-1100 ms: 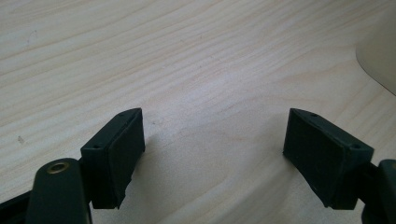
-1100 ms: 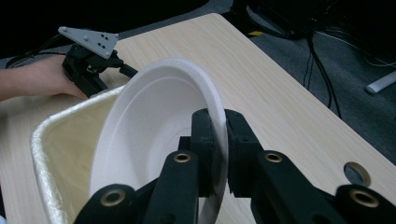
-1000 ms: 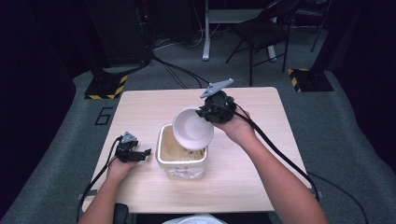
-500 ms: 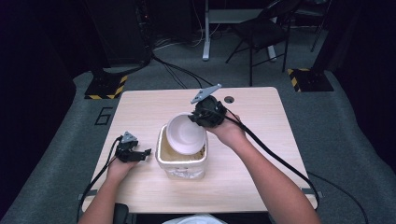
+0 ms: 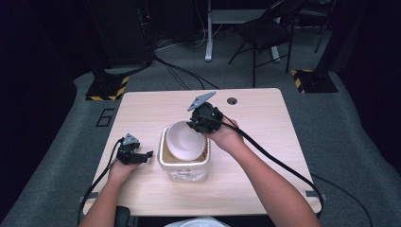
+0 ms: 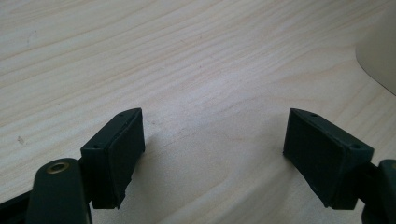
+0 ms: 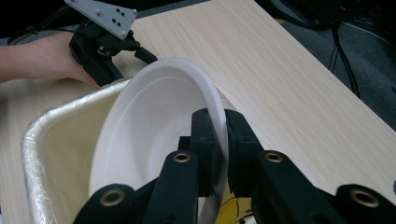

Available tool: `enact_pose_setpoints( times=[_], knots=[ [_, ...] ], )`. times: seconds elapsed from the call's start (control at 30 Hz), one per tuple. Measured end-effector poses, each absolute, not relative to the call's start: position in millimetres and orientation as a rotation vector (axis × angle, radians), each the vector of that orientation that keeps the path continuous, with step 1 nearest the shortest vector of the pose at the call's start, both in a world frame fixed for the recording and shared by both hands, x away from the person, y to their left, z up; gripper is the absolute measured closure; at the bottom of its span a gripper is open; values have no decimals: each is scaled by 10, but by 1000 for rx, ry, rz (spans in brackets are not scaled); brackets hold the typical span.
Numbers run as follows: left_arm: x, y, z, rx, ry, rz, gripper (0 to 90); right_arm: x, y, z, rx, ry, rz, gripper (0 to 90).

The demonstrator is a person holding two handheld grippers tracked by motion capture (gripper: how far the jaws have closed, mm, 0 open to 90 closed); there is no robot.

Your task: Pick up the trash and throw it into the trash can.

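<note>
A white bowl (image 5: 182, 140) (image 7: 154, 126) hangs tilted on edge in the mouth of a cream, plastic-lined bin (image 5: 184, 165) (image 7: 51, 140) near the middle of the wooden table (image 5: 255, 123). My right gripper (image 5: 193, 124) (image 7: 218, 135) is shut on the bowl's rim, one pad on each side of the wall. My left gripper (image 5: 149, 154) (image 6: 212, 154) rests low on the table to the left of the bin, jaws wide apart with bare wood between them. In the right gripper view the left gripper (image 7: 144, 55) lies beyond the bin.
A round cable hole (image 5: 231, 100) sits near the table's far edge. Cables (image 5: 279, 163) trail from both grippers off the near edge. Behind the table stand a chair (image 5: 269, 33) and black stands with striped bases (image 5: 106, 87).
My right gripper has carried the bowl left and down, from above the bin's right side into its mouth. The left gripper has stayed put.
</note>
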State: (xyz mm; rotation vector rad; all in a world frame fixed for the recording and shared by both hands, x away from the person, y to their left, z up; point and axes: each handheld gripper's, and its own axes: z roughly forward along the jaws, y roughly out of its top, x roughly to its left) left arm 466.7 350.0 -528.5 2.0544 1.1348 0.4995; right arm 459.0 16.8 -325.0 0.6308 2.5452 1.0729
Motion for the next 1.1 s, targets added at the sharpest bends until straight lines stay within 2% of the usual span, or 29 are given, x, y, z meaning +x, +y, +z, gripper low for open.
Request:
enact_pose_setpoints(
  times=[0.2, 0.23, 0.3, 0.33, 0.4, 0.8, 1.1],
  knots=[
    [4667, 3500, -5285, 2054, 1135, 500, 204, 4594, 208, -3310, 628, 2562, 1072, 797],
    [4667, 3499, -5285, 2053, 1135, 501, 204, 4594, 222, -3335, 631, 2568, 1070, 750],
    [4666, 3499, -5285, 2053, 1136, 500, 204, 4597, 228, -3346, 634, 2567, 1070, 722],
    [4668, 3499, -5285, 2053, 1134, 501, 204, 4606, 239, -3378, 649, 2569, 1064, 670],
    [4667, 3498, -5286, 2052, 1135, 501, 204, 4608, 240, -3396, 656, 2569, 1055, 651],
    [4666, 3498, -5286, 2051, 1136, 500, 204, 4550, 86, -3294, 658, 2505, 1049, 563],
    [4666, 3497, -5285, 2051, 1137, 500, 204, 4581, -292, -3298, 725, 2430, 1073, 541]
  ],
)
